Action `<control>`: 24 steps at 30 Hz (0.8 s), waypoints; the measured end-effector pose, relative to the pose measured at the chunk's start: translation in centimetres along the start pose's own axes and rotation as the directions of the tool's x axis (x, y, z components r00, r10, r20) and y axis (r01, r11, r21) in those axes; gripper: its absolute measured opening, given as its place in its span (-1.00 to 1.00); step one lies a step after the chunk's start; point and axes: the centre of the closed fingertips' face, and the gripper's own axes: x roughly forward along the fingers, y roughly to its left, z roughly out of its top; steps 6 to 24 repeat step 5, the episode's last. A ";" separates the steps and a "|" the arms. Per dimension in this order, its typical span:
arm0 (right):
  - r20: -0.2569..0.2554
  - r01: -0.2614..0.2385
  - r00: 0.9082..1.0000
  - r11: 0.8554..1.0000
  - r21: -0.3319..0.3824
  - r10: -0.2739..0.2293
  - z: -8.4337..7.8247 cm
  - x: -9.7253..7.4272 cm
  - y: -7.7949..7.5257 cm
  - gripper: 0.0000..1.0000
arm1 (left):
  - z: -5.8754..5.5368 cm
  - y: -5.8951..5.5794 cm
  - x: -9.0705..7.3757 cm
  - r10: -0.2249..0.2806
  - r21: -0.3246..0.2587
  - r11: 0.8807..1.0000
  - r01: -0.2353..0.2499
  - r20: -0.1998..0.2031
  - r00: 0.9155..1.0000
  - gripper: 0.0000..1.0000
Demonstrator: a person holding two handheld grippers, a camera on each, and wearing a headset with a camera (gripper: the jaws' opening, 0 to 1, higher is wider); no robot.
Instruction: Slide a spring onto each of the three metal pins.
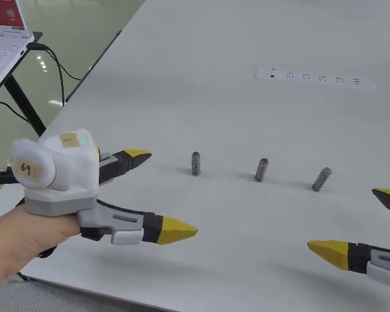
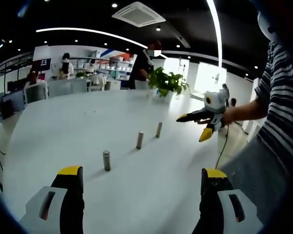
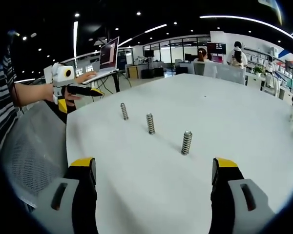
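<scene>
Three springs (image 1: 262,169) abreast on the table (image 1: 201,78)

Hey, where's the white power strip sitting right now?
In the head view the power strip lies flat on the far right of the table, beyond the middle spring and the right-hand spring of the row.

Coiled metal springs (image 1: 195,163), matt table (image 1: 201,78)
</scene>
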 end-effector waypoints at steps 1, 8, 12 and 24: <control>-0.001 0.002 1.000 1.000 -0.003 -0.002 -0.1 -0.1 0.0 0.99 | 0.1 0.0 -0.1 0.001 0.000 1.000 -0.001 0.003 1.000 0.96; 0.009 0.000 1.000 1.000 -0.014 0.000 -0.1 -0.5 0.0 0.99 | 0.1 0.3 -0.2 0.006 0.004 1.000 -0.006 0.003 1.000 0.96; 0.009 0.000 1.000 1.000 -0.014 0.000 -0.1 -0.5 0.0 0.99 | 0.1 0.3 -0.2 0.006 0.004 1.000 -0.006 0.003 1.000 0.96; 0.009 0.000 1.000 1.000 -0.014 0.000 -0.1 -0.5 0.0 0.99 | 0.1 0.3 -0.2 0.006 0.004 1.000 -0.006 0.003 1.000 0.96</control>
